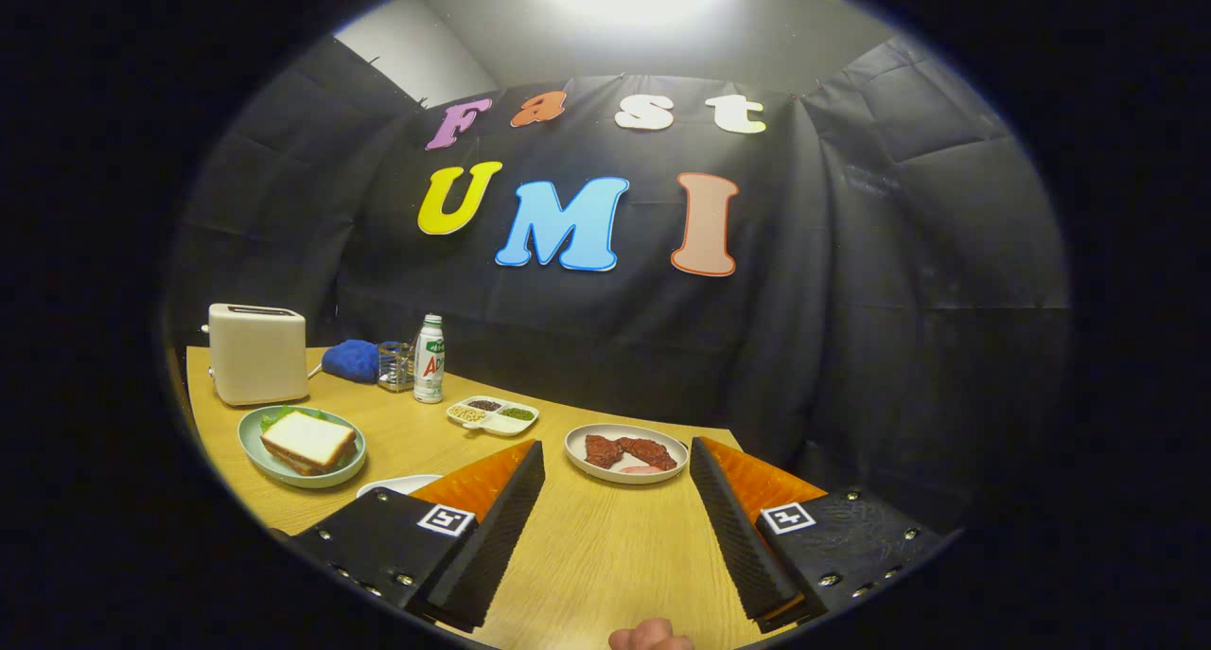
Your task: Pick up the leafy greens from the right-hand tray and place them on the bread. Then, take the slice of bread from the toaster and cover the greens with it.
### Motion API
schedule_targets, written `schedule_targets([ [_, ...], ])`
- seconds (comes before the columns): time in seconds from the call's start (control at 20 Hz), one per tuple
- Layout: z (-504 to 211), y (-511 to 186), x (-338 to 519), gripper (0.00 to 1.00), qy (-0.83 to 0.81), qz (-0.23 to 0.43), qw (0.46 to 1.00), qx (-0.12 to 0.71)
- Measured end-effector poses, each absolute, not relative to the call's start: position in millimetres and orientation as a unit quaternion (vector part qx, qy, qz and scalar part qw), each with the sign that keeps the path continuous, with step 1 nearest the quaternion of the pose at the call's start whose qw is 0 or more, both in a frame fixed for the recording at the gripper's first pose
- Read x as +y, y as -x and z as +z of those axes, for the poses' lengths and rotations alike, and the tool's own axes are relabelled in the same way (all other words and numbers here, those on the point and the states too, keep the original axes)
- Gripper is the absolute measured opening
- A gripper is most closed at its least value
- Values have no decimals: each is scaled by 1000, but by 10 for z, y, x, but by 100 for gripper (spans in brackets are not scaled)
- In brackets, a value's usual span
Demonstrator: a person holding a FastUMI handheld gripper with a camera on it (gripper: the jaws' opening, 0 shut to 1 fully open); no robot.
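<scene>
A pale green plate (254,447) to the left of my fingers holds a sandwich: a white bread slice (307,438) lies on top, with leafy greens (274,415) peeking out at its far edge and another slice beneath. A cream toaster (257,353) stands behind the plate at the table's far left. My gripper (617,461) is open above the wooden table, with nothing between its fingers. Just ahead of the fingers sits a white plate (626,453) with pieces of dark red meat (629,450).
A small white divided dish (493,415) with beans and seasonings lies beyond the left finger. A white bottle (429,359), a glass (395,365) and a blue cloth (352,360) stand near the toaster. A white dish rim (397,484) shows by the left finger. A person's finger (649,636) is nearest me.
</scene>
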State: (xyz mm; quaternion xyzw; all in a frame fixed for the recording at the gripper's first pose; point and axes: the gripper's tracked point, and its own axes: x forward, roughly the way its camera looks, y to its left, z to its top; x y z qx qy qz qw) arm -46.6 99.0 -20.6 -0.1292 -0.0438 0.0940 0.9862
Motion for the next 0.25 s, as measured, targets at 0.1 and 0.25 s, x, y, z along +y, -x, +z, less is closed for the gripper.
schedule_targets([
  [0.1, -67, 330, 708, 94, 129, 104, 983, -84],
  [0.25, -385, -52, -126, 94, 173, 44, 983, -50],
])
